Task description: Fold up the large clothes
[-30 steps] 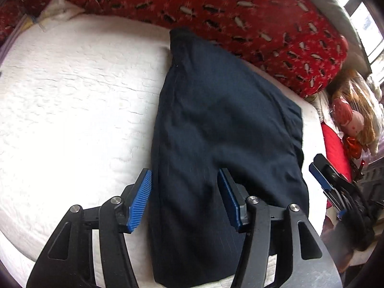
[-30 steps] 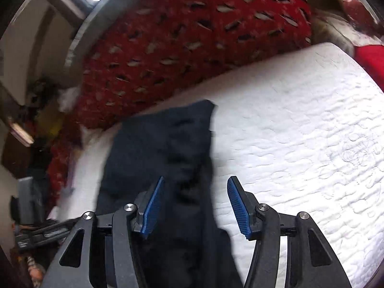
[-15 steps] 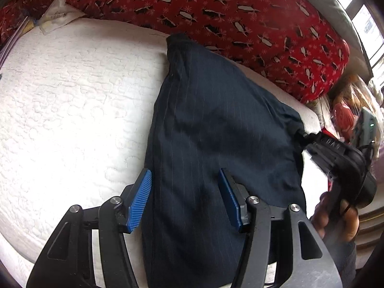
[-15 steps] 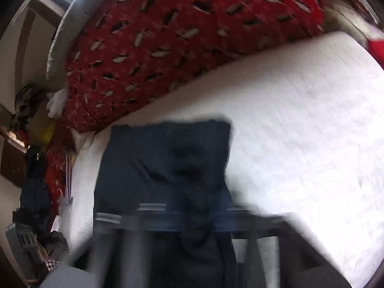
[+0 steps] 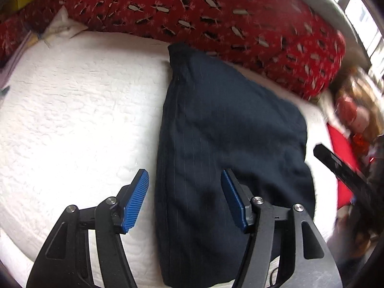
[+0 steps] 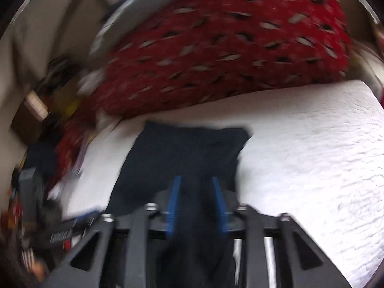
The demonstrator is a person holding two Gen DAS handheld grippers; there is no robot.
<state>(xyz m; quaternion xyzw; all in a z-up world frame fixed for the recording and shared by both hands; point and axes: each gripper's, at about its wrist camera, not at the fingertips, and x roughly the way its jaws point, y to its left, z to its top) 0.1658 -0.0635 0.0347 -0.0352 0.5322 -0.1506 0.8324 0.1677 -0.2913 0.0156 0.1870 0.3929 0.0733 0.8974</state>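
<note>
Looking down my left view, I see the trousers [image 5: 225, 148] whole: a dark navy, faintly pinstriped slab, folded, narrow at the far end and wide towards me, lying on the bed [image 5: 79, 120] just in front of the red quilt [image 5: 216, 14]. My left tongs [image 5: 184, 199] stand spread, having just widened; one blue ribbed pad [image 5: 136, 201] is over the white cover, the other over the cloth, and neither presses on the trousers' near edge between them. At the trousers' right side this view alone catches my right tongs [image 5: 340, 168] as a black blurred bar.

The right view is smeared by motion. It shows the trousers [image 6: 192, 148] as a squat dark rectangle against the same quilt [image 6: 228, 48], with clutter to the trousers' left that the other view misses. Here the right tongs [image 6: 196, 204] have just been opening; dark cloth sits between the pads, but I cannot tell whether they pinch it.

The bed cover is white, quilted and pebbly; the quilt is red with small pale and black marks.
</note>
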